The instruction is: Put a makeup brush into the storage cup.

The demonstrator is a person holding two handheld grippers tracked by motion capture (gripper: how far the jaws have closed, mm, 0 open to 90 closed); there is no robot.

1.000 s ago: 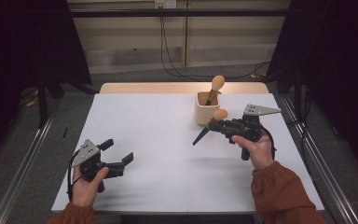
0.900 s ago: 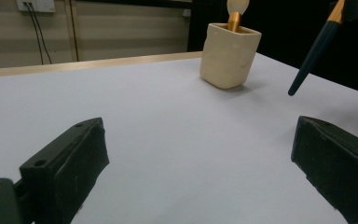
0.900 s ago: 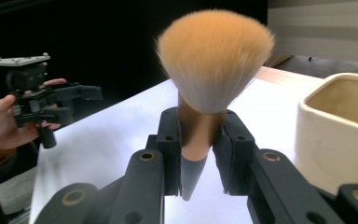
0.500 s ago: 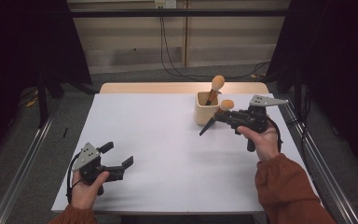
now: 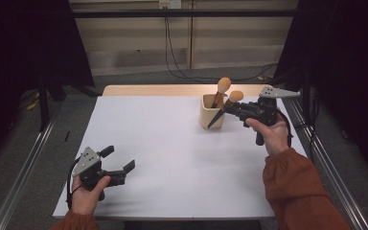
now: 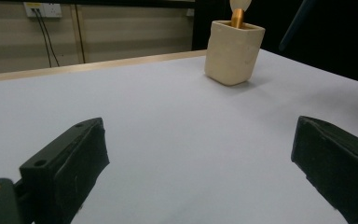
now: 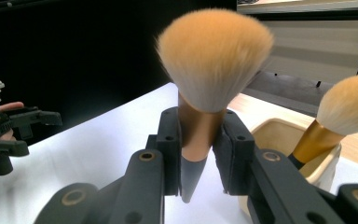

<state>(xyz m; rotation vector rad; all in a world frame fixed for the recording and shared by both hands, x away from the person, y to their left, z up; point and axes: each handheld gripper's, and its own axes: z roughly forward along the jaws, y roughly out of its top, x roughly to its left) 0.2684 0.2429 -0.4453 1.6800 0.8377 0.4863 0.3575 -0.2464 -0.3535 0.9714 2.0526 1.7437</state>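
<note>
My right tongs point(image 5: 234, 109) grip a makeup brush point(image 5: 231, 100) by its copper collar, bristles up and dark handle slanting down toward the cream cup point(image 5: 211, 114) at the far right of the white surface point(image 5: 172, 143). In the right gripper view the two jaws press against either side of the collar point(image 7: 198, 135), the tan bristle head fanning out above them and the pointed dark handle hanging below. The held brush is raised beside the cup's rim, its handle tip at the cup's near side; I cannot tell whether it touches the cup. A second brush point(image 5: 222, 88) stands inside the cup, tilted, bristles up; the right gripper view shows it point(image 7: 345, 116) leaning out of the cup point(image 7: 284, 140).

My left tongs point(image 5: 117, 160) rest near the front left corner of the surface, well apart from the cup, jaws spread wide with nothing between them. In the left gripper view the two black jaws stand far apart over bare white surface point(image 6: 168, 116), with the cup point(image 6: 233, 51) off in the distance and a copper brush collar rising from it.
</note>
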